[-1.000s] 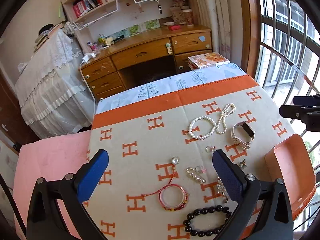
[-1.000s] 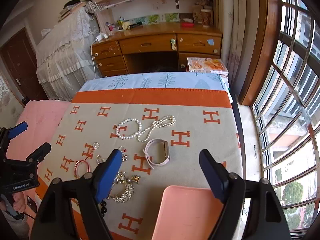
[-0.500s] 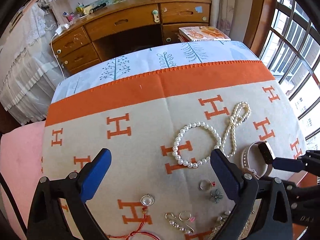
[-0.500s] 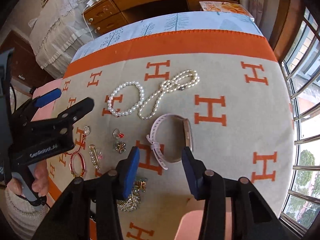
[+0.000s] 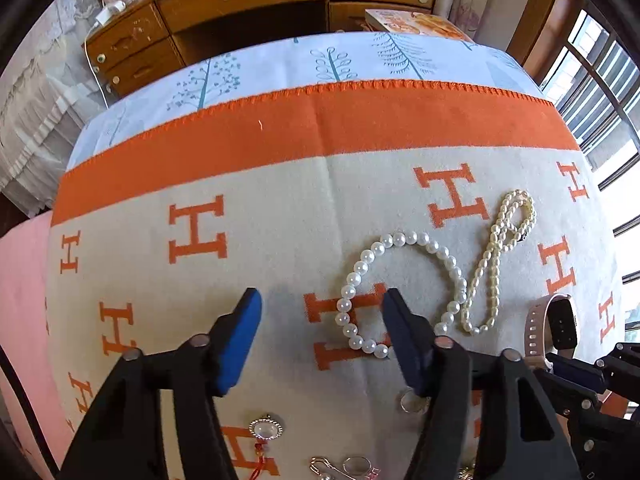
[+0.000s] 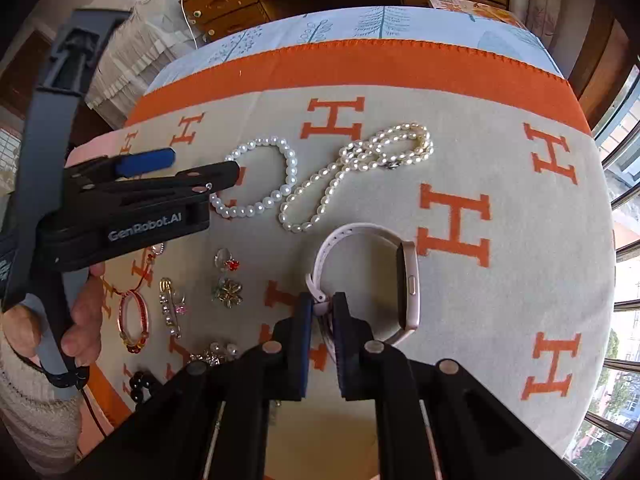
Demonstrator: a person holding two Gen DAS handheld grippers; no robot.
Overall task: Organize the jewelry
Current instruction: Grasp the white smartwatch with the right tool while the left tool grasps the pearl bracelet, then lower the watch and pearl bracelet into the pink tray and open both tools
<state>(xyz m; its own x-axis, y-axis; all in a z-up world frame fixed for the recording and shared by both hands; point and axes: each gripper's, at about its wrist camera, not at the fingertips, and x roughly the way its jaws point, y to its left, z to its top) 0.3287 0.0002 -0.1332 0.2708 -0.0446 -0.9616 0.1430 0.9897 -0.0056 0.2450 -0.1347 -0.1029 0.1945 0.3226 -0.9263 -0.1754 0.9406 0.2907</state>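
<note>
pink watch strap (image 6: pixel 320 304) pinched in right gripper (image 6: pixel 321 312).

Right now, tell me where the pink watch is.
In the right wrist view the pink watch stands on edge at centre on the H-patterned blanket, just below the long pearl necklace, its strap pinched in the right gripper jaws.

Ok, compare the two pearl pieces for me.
The pearl bracelet is a short open ring of large round beads. The pearl necklace is a longer strand of smaller oval beads, doubled and twisted. The two touch at one end. Both are white and lie flat on the blanket.
</note>
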